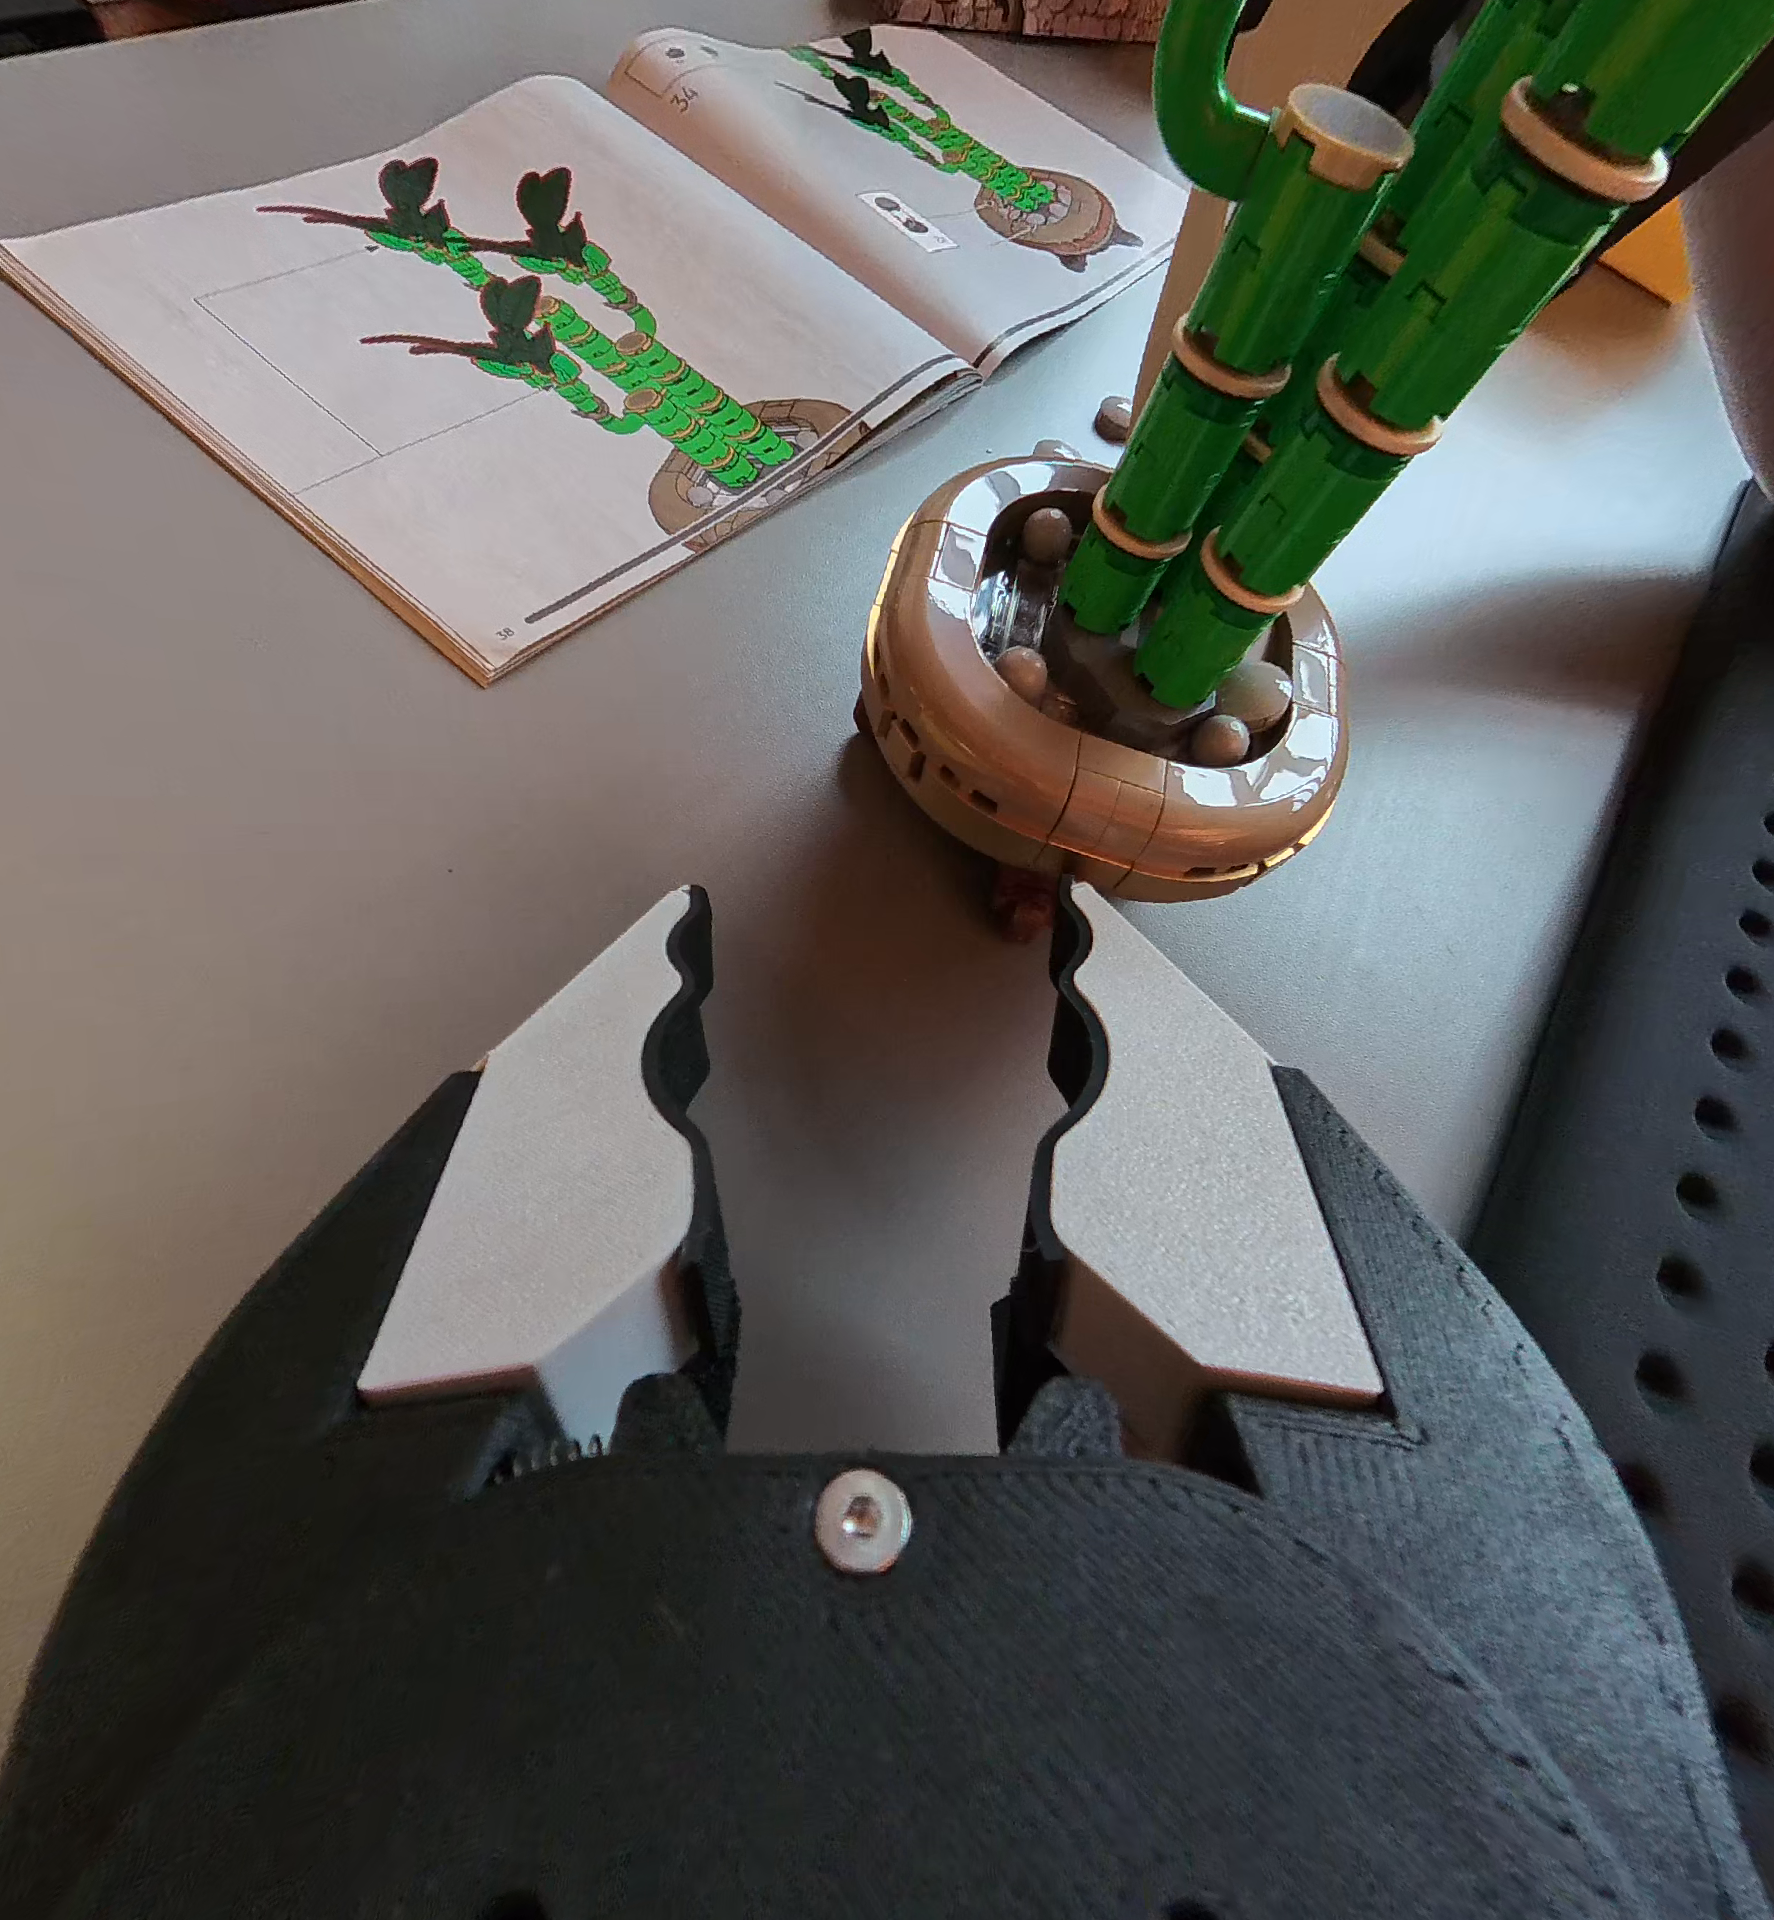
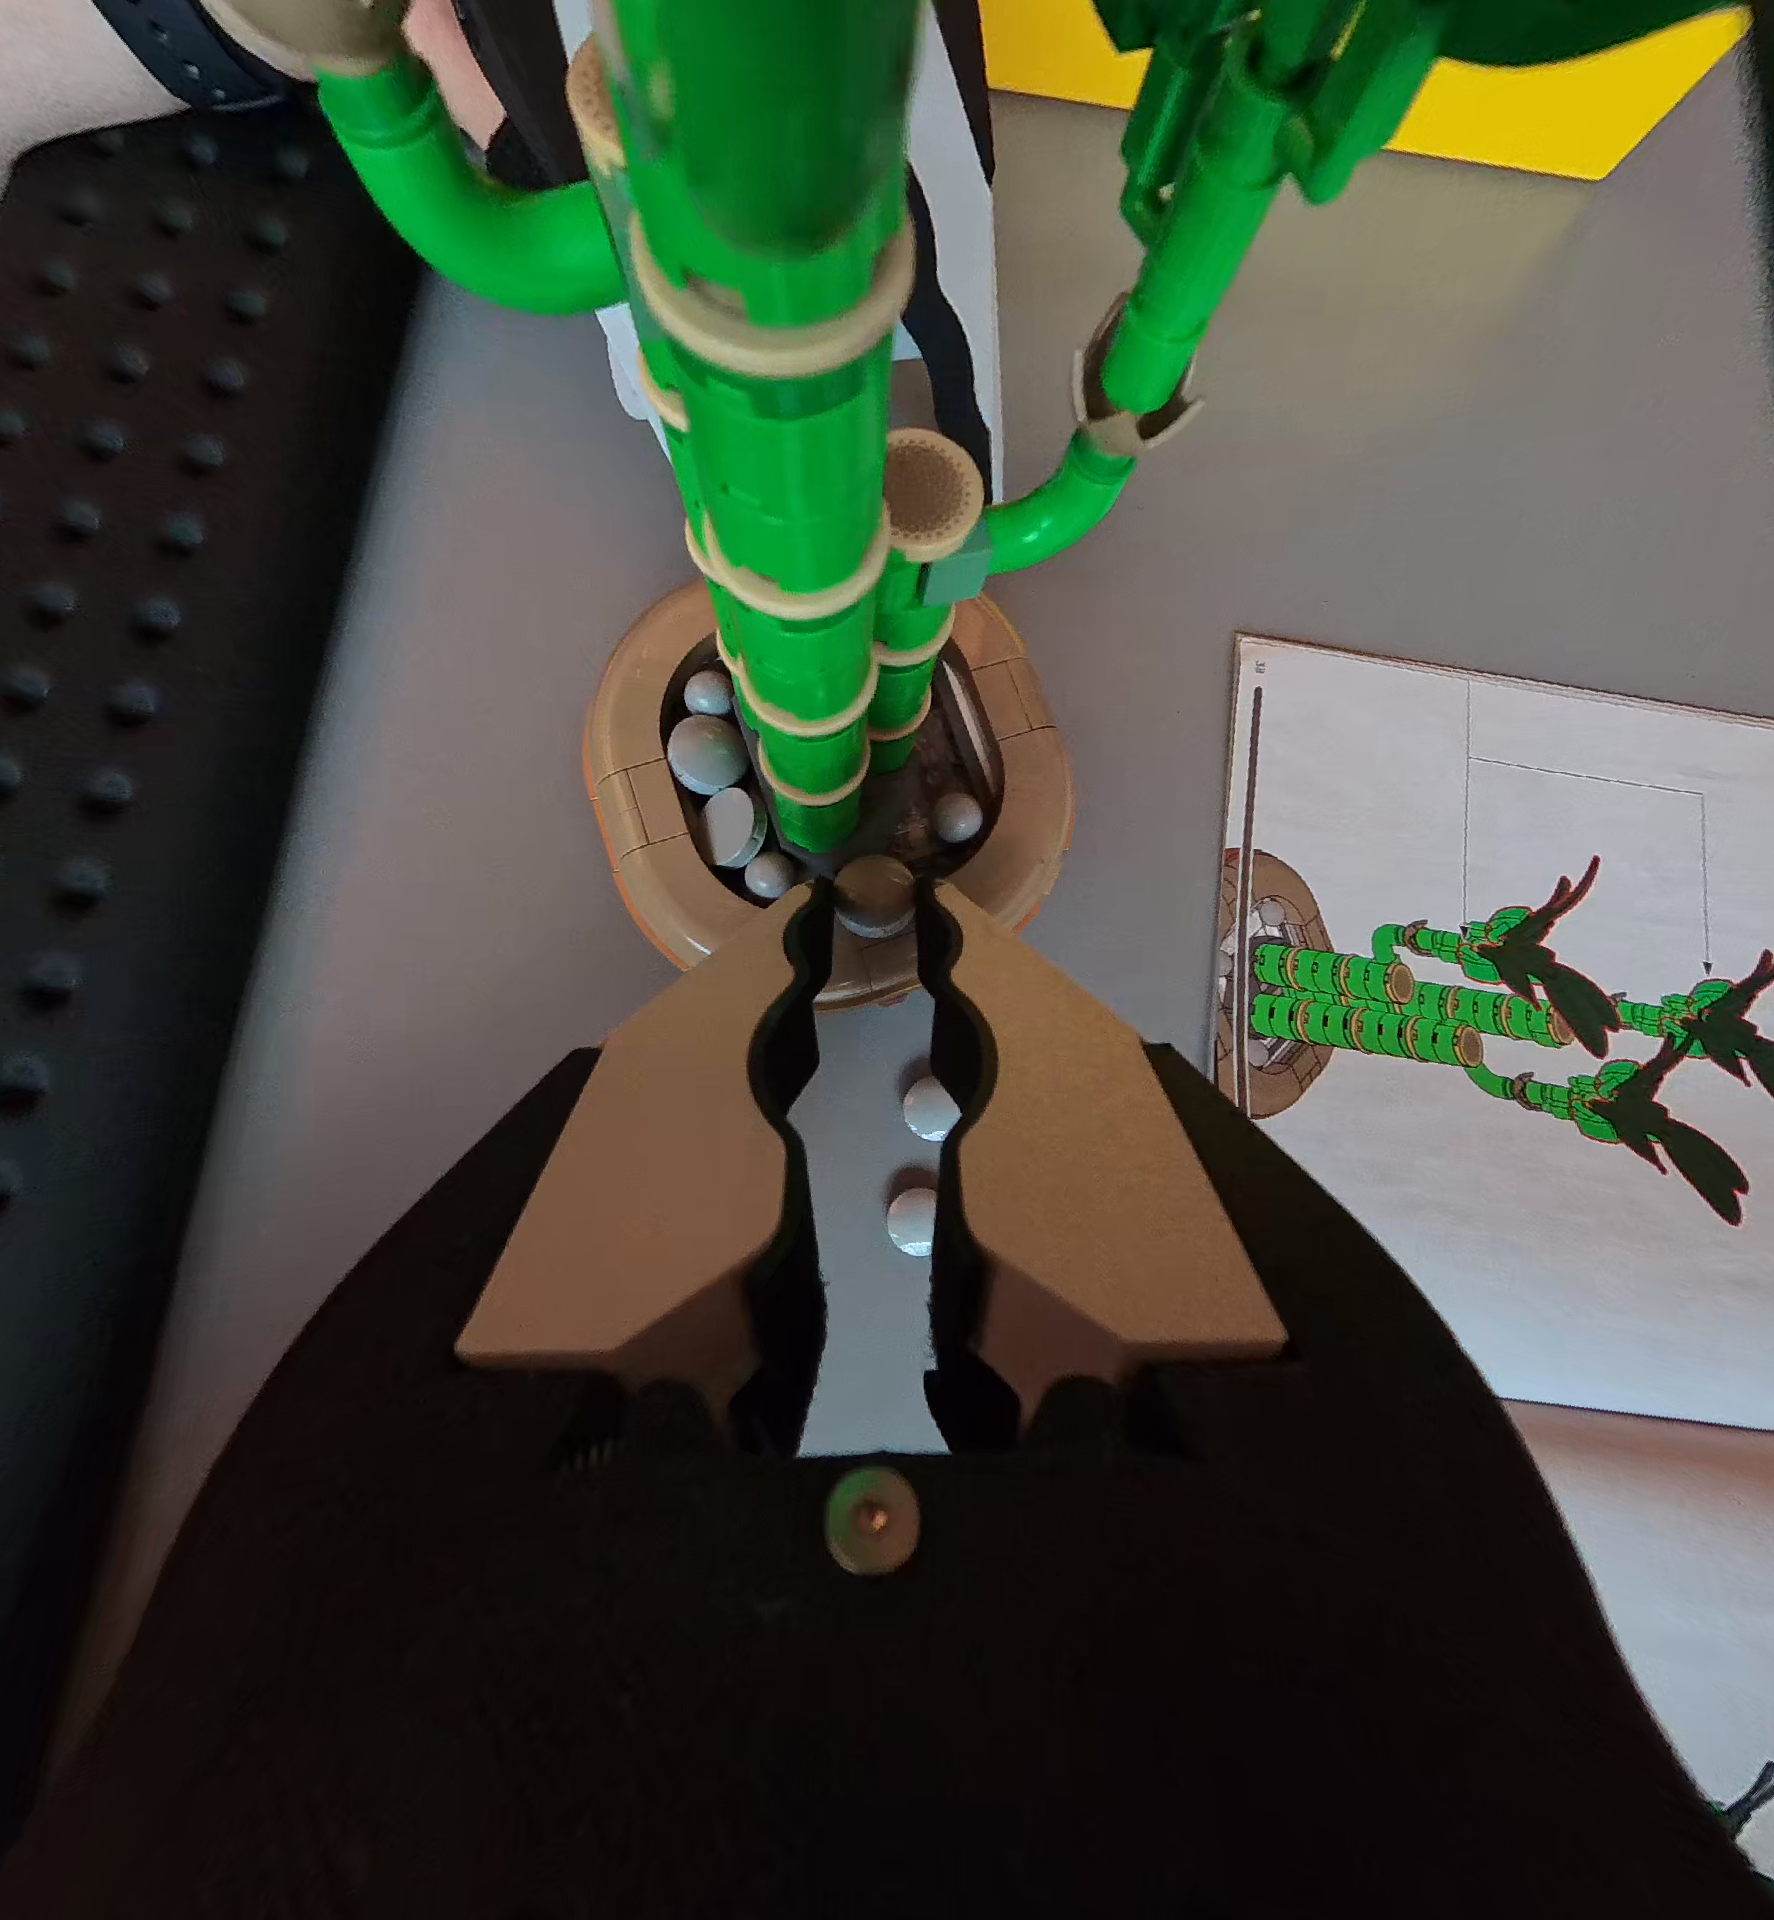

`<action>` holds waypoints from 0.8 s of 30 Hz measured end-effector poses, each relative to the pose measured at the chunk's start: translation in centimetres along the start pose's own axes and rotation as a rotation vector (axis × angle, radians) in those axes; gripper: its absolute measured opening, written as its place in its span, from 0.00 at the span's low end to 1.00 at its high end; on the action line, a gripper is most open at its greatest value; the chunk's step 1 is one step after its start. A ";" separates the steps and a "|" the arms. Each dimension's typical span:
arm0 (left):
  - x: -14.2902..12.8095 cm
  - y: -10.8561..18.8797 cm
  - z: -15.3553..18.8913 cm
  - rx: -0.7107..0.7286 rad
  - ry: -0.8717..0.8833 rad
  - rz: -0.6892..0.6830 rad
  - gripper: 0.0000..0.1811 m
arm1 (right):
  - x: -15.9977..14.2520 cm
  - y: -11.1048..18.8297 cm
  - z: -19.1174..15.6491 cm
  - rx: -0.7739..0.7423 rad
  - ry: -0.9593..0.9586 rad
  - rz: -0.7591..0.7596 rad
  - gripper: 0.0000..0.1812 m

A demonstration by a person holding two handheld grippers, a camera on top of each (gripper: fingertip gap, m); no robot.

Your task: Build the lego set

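A tan lego pot [image 1: 976, 758] stands on the grey table with green bamboo stalks [image 1: 1267, 416] rising from it and grey pebble pieces inside. My left gripper [image 1: 883, 914] is open and empty, just in front of the pot at table level. In the right wrist view, my right gripper [image 2: 875, 896] is shut on a small round grey-brown pebble piece [image 2: 872, 883] and holds it at the near rim of the pot [image 2: 644, 665], beside the stalks [image 2: 789, 582]. Two loose grey round pieces [image 2: 927, 1107] lie on the table under the right gripper.
An open instruction booklet [image 1: 509, 343] lies left of the pot; it also shows in the right wrist view [image 2: 1485, 831]. A black perforated mat [image 1: 1693, 1143] borders the table. A small brown round piece [image 1: 1111, 416] lies behind the pot. A yellow object [image 2: 1485, 114] lies farther off.
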State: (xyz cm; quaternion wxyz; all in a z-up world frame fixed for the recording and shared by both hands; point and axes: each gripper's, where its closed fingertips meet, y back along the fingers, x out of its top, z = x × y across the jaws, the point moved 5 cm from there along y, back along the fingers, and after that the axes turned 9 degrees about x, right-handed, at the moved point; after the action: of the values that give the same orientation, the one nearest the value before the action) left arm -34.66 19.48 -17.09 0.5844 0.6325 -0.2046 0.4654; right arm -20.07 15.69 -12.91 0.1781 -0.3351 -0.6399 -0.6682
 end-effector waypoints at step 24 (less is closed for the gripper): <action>0.0 0.0 0.0 -0.005 0.003 -0.003 0.36 | 0.2 0.0 -0.4 -0.020 0.023 -0.043 0.09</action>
State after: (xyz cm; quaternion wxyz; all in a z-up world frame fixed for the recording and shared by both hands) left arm -34.67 19.48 -17.10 0.5870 0.6305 -0.2039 0.4652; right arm -20.29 15.35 -12.79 0.1676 -0.3153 -0.6383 -0.6820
